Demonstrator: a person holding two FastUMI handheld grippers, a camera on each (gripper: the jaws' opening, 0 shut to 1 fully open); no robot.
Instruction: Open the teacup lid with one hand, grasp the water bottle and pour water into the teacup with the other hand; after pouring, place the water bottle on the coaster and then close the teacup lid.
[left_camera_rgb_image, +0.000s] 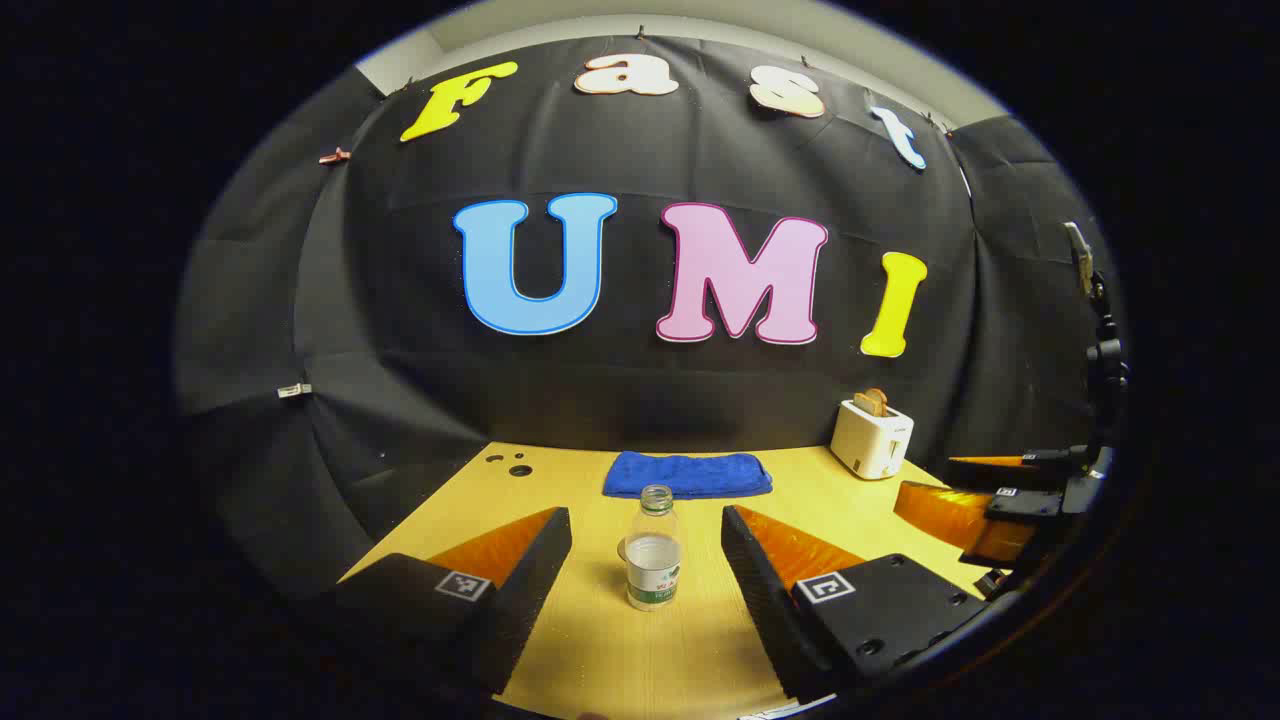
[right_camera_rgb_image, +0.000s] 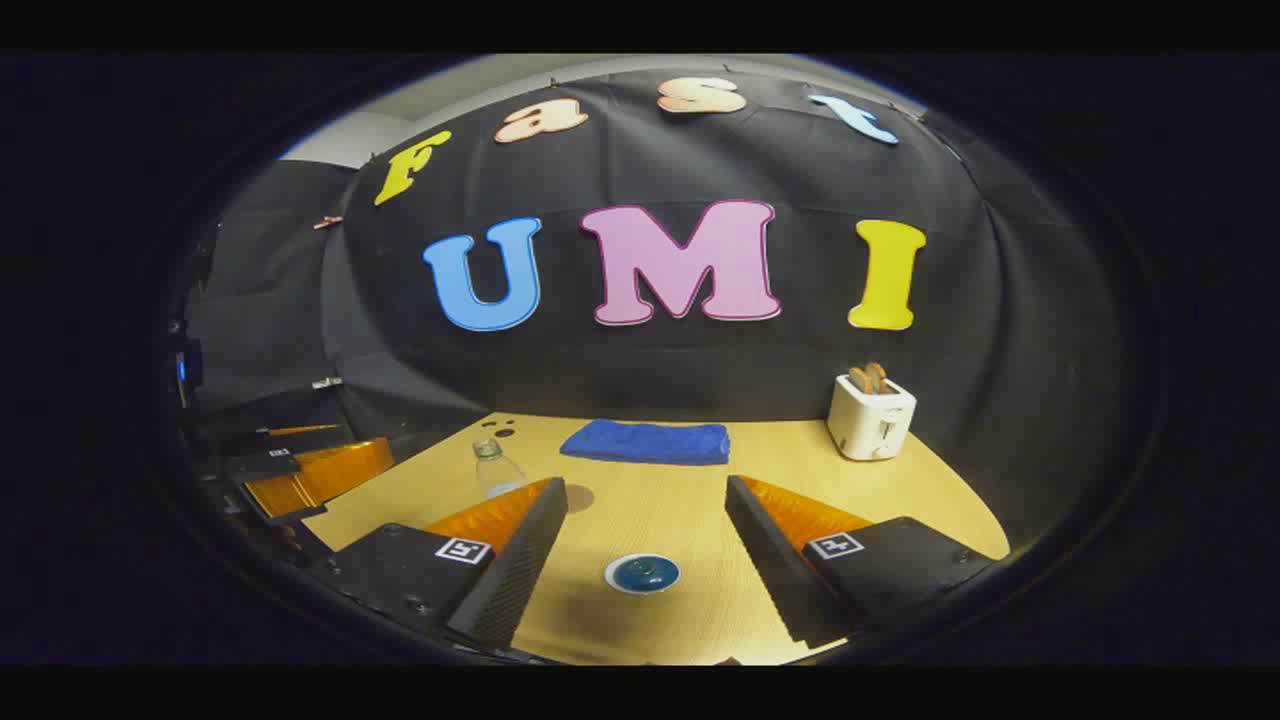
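- Left gripper (left_camera_rgb_image: 647, 555): ribbed black fingers spread wide, grasping nothing; the clear plastic water bottle (left_camera_rgb_image: 654, 550), capless and part full, stands upright between them, untouched, on the wooden table (left_camera_rgb_image: 600, 660).
- Right gripper (right_camera_rgb_image: 645, 535): released, wide apart; round blue-lidded teacup (right_camera_rgb_image: 642, 574) sits between its fingertips.
- Beyond: folded blue towel (right_camera_rgb_image: 646, 441), white toaster (right_camera_rgb_image: 870, 417).

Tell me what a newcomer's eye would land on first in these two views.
In the left gripper view, an uncapped water bottle stands upright on the wooden table, between the spread fingers of the open left tool. In the right gripper view, a round blue teacup lid sits between the fingers of the open right tool. Farther back lie a folded blue towel and a white toaster holding bread.
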